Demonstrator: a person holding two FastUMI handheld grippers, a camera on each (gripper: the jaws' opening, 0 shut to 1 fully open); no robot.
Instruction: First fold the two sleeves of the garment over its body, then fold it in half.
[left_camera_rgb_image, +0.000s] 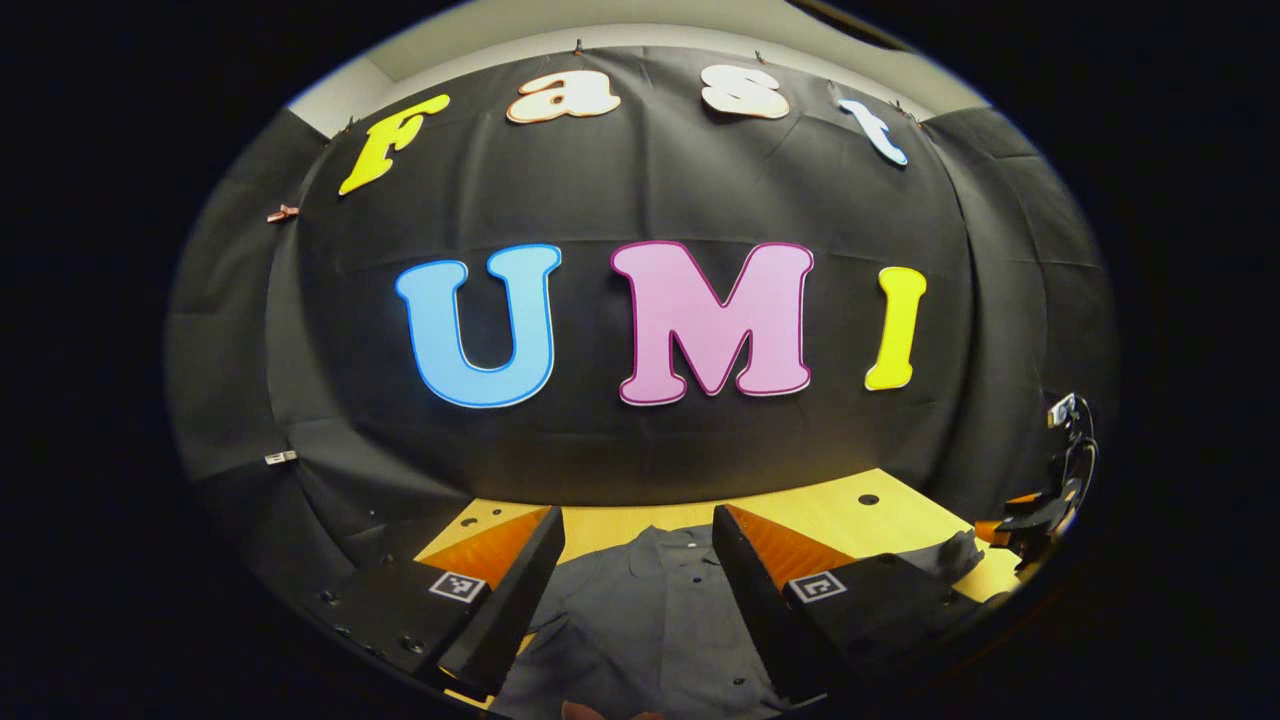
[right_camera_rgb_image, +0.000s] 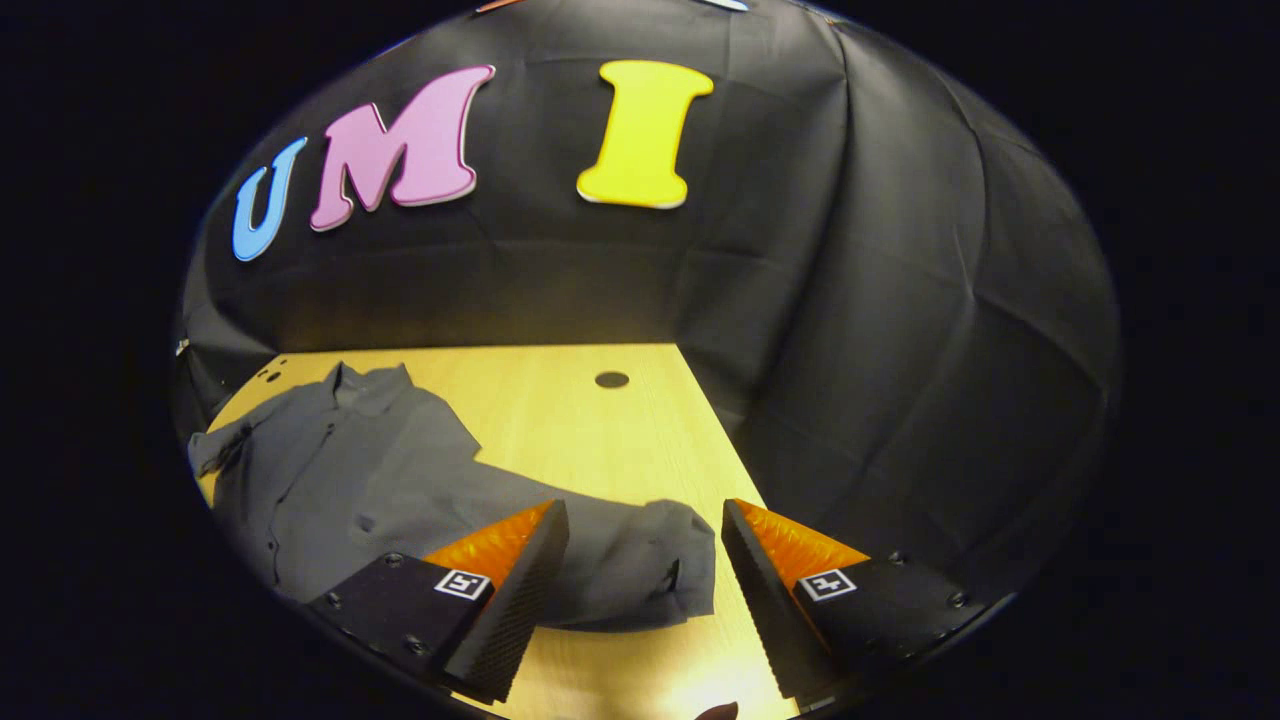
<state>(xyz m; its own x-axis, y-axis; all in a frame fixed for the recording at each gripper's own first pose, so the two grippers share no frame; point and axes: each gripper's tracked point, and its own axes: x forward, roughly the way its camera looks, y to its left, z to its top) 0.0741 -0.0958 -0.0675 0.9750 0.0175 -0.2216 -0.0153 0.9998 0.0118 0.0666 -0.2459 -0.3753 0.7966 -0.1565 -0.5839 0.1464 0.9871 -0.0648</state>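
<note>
The shirt's (right_camera_rgb_image: 390, 480) hem runs off the lower edge — its far sleeve (right_camera_rgb_image: 215, 448) seemingly bunched.

A plain dark grey shirt (right_camera_rgb_image: 400, 490) lies on a pale yellow wooden table (right_camera_rgb_image: 600, 430).

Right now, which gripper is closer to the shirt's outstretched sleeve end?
Right. The right gripper hangs open just above the sleeve end lying on the table. The left gripper is open over the shirt body near the collar, away from that sleeve.
</note>
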